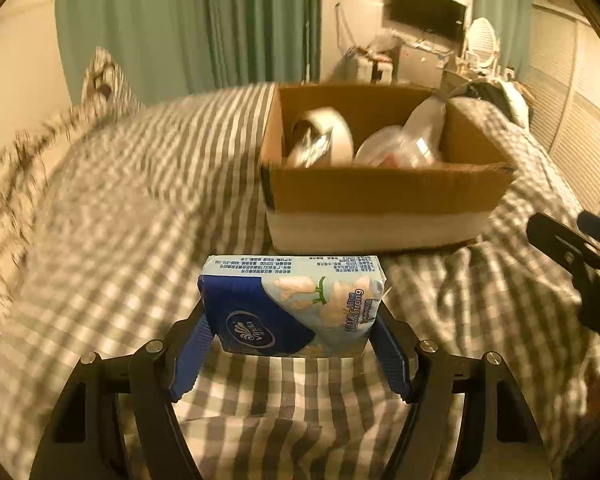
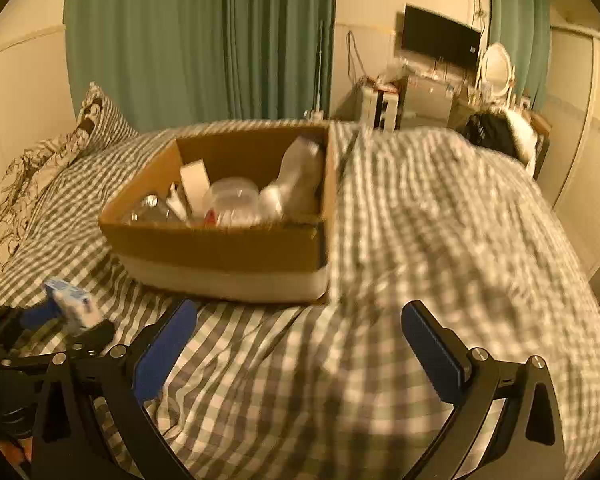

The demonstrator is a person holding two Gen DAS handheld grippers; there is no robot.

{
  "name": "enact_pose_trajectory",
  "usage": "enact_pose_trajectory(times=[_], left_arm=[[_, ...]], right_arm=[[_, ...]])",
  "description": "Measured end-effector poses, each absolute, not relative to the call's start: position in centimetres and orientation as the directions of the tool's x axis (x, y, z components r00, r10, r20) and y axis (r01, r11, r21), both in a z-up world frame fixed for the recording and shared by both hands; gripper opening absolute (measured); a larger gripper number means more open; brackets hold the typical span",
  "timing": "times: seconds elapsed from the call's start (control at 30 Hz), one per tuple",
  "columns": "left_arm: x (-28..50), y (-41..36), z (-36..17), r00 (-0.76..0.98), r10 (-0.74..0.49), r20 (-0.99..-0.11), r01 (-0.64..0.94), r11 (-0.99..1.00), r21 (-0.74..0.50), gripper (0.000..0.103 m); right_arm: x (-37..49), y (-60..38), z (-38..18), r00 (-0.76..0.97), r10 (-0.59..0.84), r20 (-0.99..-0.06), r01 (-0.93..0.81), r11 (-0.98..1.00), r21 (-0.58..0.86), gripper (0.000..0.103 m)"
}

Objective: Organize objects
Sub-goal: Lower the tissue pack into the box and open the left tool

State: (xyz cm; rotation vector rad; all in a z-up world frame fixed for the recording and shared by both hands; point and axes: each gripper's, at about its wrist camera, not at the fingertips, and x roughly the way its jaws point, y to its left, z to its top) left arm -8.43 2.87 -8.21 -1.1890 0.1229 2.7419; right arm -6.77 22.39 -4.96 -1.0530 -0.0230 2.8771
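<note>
A tissue pack [image 1: 296,304] is gripped between the blue pads of the left gripper [image 1: 292,344], low in the frame, before the cardboard box [image 1: 380,196]. The right gripper [image 2: 300,344] is held wide open and empty above the checked bedcover [image 2: 440,240].

Left gripper [image 1: 291,334] has a blue tissue pack [image 1: 296,304] squeezed between its pads, lifted off the checkered bed [image 1: 140,200]. Cardboard box [image 1: 380,196] sits just behind it, tape roll [image 1: 332,136] inside.

Both wrist views look down across the bed [image 1: 112,184] at the cardboard box [image 2: 220,248].
</note>
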Motion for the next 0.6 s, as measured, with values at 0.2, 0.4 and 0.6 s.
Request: enact_pose_trajectory(times=[0.2, 0.4, 0.6], left_arm=[[-8.8, 4.7, -2.2, -0.726, 0.16, -0.668, -0.242, -0.97, 0.031, 0.075], [-12.4, 6.9, 3.3, -0.754, 0.206, -0.624, -0.288, -0.957, 0.031, 0.075], [-17.3, 9.0, 5.5, -0.784, 0.198, -0.588, -0.281, -0.958, 0.053, 0.075]], right_arm=[[-7.5, 23.5, -0.3, -0.799, 0.096, -0.594, -0.058, -0.995, -0.082, 0.103], [-9.6, 24.8, 4.5, -0.837, 0.106, -0.537, -0.055, -0.992, -0.11, 0.103], [-12.9, 25.7, 7.3, -0.853, 0.097, -0.514, -0.052, -0.994, -0.101, 0.103]])
